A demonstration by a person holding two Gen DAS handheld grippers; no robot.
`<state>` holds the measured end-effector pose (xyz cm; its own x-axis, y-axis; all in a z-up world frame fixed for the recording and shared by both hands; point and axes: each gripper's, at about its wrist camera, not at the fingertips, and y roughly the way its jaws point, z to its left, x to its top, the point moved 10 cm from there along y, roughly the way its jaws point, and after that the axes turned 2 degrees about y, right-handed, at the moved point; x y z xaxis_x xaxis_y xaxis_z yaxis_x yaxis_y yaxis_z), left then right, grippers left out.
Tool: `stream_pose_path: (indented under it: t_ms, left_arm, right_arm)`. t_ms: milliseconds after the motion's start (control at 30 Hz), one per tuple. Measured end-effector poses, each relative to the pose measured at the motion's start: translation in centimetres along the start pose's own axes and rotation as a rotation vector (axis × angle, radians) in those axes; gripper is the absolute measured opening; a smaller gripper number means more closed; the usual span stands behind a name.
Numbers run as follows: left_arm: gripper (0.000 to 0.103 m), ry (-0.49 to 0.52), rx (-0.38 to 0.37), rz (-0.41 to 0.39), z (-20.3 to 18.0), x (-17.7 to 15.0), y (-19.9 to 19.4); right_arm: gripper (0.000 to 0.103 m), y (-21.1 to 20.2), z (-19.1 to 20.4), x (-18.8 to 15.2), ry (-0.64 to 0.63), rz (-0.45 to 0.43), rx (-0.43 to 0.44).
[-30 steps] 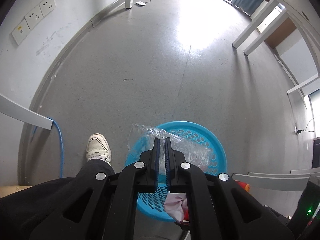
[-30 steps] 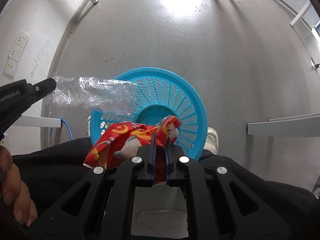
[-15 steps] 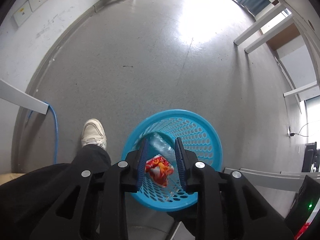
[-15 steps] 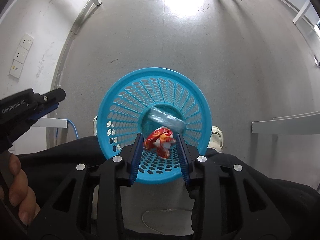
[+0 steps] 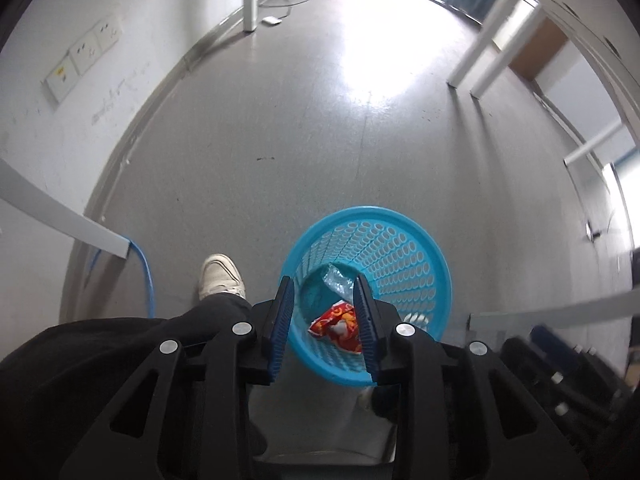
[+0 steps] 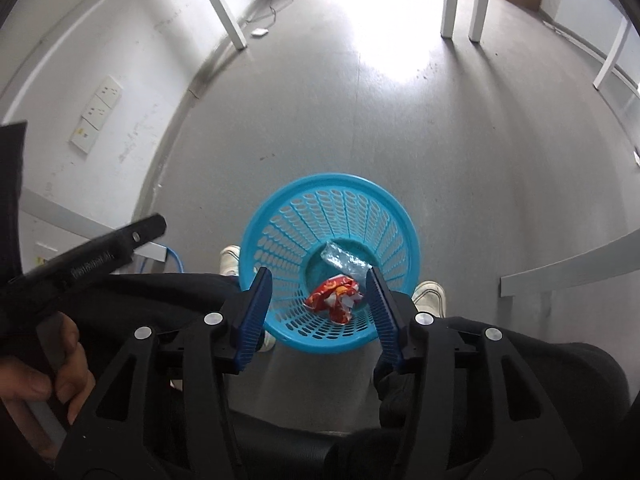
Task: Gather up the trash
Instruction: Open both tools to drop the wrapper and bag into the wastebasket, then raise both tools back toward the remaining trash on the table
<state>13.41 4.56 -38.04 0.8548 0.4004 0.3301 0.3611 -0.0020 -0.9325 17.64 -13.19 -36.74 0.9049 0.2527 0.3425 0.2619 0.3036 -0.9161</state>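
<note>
- Your left gripper [image 5: 323,286] is hanging above the blue basket [image 5: 404,236] with jaws spread wide, gripping nothing.
- Your right gripper [image 6: 319,280] is likewise standing wide apart and empty over the basket.
- The red snack wrapper [image 6: 334,298] and clear plastic bag [image 6: 344,259] are lying on the basket bottom, touching.
- Your white shoe [image 5: 219,276] is resting just beside the basket.

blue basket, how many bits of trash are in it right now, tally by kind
In the blue basket:
red and orange snack wrapper: 1
clear crumpled plastic wrapper: 1
Total: 2 pieces of trash, both lying at the bottom.
Neither the left gripper nor the right gripper holds anything; both are open.
</note>
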Motion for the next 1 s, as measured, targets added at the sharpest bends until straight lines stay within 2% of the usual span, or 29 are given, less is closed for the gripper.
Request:
stream_pose_path:
  t_ms: [133, 200, 300, 433, 467, 533, 600, 667, 833, 967, 1000]
  left_arm:
    - [0.035, 0.008, -0.018, -0.052, -0.5, -0.7, -3.7]
    - [0.039, 0.003, -0.019, -0.070, -0.7, -1.2, -5.6]
    - [0.043, 0.016, -0.042, -0.134, -1.4, -2.0, -9.1]
    - [0.049, 0.084, -0.057, -0.236, -2.6, -2.6, -13.6]
    - [0.053, 0.099, -0.056, -0.263, -2.7, -2.6, -14.8]
    - [0.054, 0.104, -0.085, -0.313, -2.8, -2.9, -17.5]
    - [0.063, 0.112, -0.110, -0.379, -2.9, -3.0, -20.5]
    - [0.067, 0.121, -0.101, -0.440, -2.5, -3.1, -22.8]
    - [0.068, 0.104, -0.109, -0.521, -1.6, -1.7, -26.8]
    - [0.080, 0.110, -0.106, -0.573, -1.1, 0.1, -29.2]
    - [0.080, 0.118, -0.104, -0.576, -1.6, 0.5, -30.0]
  right_arm:
    - [0.048, -2.7, 0.2, -0.6, -0.036, -0.035, -0.011]
    - [0.055, -4.0, 0.1, -0.9, -0.032, -0.050, -0.007]
    - [0.055, -6.3, 0.1, -1.2, -0.044, -0.084, -0.011]
    - [0.055, -9.9, 0.6, -1.3, -0.059, -0.148, 0.028]
    - [0.055, -10.9, 0.7, -1.5, -0.070, -0.167, 0.037]
    - [0.061, -13.1, 1.2, -1.7, -0.106, -0.213, 0.042]
    - [0.064, -15.0, 1.5, -2.0, -0.131, -0.245, 0.046]
    - [0.065, -17.1, 1.8, -2.1, -0.146, -0.286, 0.058]
    - [0.066, -22.1, 3.3, -1.5, -0.172, -0.382, 0.110]
    - [0.071, -25.9, 5.1, -0.8, -0.203, -0.459, 0.153]
    - [0.071, -26.6, 5.5, -0.4, -0.209, -0.474, 0.161]
